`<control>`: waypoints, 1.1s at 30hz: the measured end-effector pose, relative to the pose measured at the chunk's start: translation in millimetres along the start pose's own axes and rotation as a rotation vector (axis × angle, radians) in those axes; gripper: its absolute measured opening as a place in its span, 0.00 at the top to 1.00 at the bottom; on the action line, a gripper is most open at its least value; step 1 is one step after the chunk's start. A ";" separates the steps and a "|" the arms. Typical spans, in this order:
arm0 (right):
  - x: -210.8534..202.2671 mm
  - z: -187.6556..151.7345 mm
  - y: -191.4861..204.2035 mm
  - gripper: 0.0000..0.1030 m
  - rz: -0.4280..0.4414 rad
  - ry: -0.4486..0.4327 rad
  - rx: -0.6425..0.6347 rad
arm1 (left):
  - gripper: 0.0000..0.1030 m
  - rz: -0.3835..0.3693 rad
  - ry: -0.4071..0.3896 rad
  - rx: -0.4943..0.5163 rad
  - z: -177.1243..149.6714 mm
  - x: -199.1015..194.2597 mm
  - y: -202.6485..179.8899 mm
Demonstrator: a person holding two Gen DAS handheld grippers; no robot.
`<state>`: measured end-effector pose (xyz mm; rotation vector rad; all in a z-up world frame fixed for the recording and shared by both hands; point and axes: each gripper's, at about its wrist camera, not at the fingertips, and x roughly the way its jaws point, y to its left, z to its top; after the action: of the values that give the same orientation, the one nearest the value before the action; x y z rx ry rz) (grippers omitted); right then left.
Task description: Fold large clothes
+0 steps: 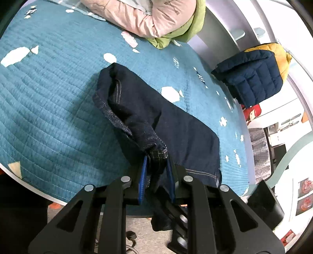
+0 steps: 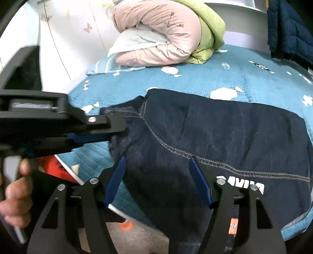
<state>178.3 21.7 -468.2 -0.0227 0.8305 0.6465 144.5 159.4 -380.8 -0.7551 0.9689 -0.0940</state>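
Teal quilted bedspread with white cloud patches [image 1: 49, 109] fills most of both views; it covers the bed from edge to edge [image 2: 195, 78].

Rolled duvet, pink on one side and lime green on the other [image 1: 156, 17], sits at 12 o'clock on the bed in the left wrist view. In the right wrist view it lies at 12 o'clock too [image 2: 166, 35], with a pale blue-white pillow [image 2: 137, 41] tucked under its fold.

Dark navy denim garment with tan contrast stitching [image 1: 185, 132] lies across the near half of the bed, centre to 4 o'clock in the left wrist view. From the right wrist it spreads from centre to 3 o'clock [image 2: 225, 136], its lower part draping over the bed edge toward 6 o'clock.

Navy quilted puffer jacket with mustard-yellow lining [image 1: 254, 76] at 2 o'clock, at the bed's far side; whether it hangs or rests cannot be told.

Left gripper [image 1: 156, 156], black with blue pads: fingers pressed together, pinching a bunched denim hem. Seen from the right wrist it enters at 9 o'clock [image 2: 115, 134], held by a bare hand [image 2: 15, 191] at 8 o'clock.

Right gripper [image 2: 156, 162]: fingers spread wide over the denim, nothing between them gripped.
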 end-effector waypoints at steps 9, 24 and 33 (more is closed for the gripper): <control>26.7 3.1 13.7 0.35 0.018 0.021 -0.024 | 0.83 -0.024 0.016 0.034 -0.2 2.9 -19.8; -13.0 31.6 -57.0 0.89 0.136 -0.106 0.338 | 0.72 -0.161 -0.149 0.184 13.3 -42.0 -86.3; -103.5 14.6 -154.4 0.89 0.113 -0.262 0.629 | 0.54 0.088 -0.013 0.247 -0.6 52.9 -105.5</control>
<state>220.6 -153.8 -421.4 0.6697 0.7537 0.4575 201.2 59.6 -353.4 -0.4855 0.9568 -0.1293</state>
